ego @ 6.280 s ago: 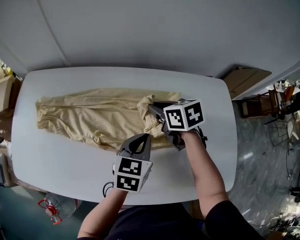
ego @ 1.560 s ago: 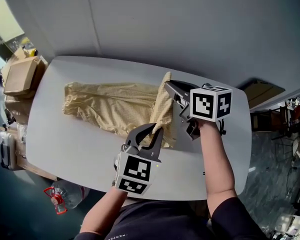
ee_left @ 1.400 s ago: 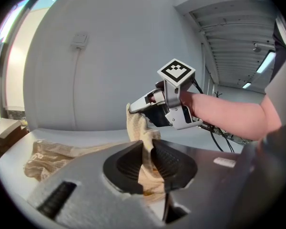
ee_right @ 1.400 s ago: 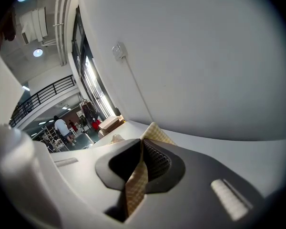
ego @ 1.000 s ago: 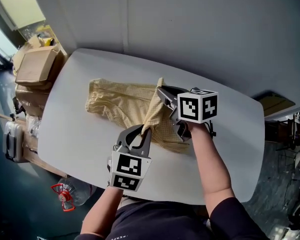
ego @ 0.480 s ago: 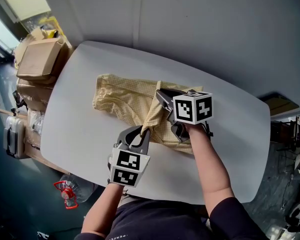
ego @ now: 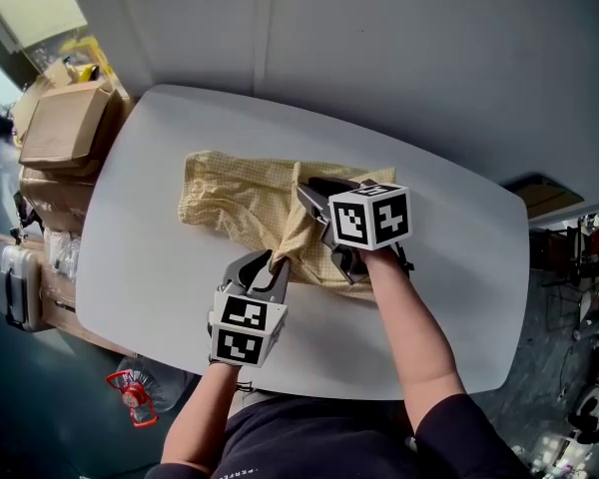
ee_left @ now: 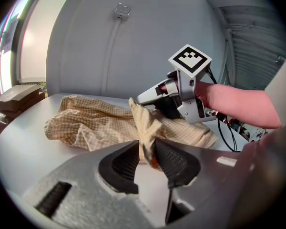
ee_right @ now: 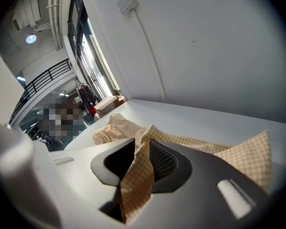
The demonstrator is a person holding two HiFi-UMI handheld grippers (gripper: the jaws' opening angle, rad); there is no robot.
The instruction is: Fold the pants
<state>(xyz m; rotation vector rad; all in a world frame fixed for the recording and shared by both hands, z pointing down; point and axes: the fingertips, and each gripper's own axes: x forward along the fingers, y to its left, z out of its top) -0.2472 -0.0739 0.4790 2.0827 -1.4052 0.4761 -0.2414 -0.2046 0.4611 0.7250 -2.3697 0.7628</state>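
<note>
Pants [ego: 230, 193]: where are they?
On the table [ego: 449, 257], one end doubled over the legs, its raised edge running between both tools.
Clamped?
No. The left tool [ego: 270, 262] and right tool [ego: 309, 196] have just been opening. Their jaws are apart with cloth loose between them, probably to let the fold settle.

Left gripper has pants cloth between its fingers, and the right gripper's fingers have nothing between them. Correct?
Not quite. The right gripper also has cloth of the pants between its fingers, as the right gripper view shows. The left gripper does have cloth between its fingers. Both grippers' fingers have just been opening.
</note>
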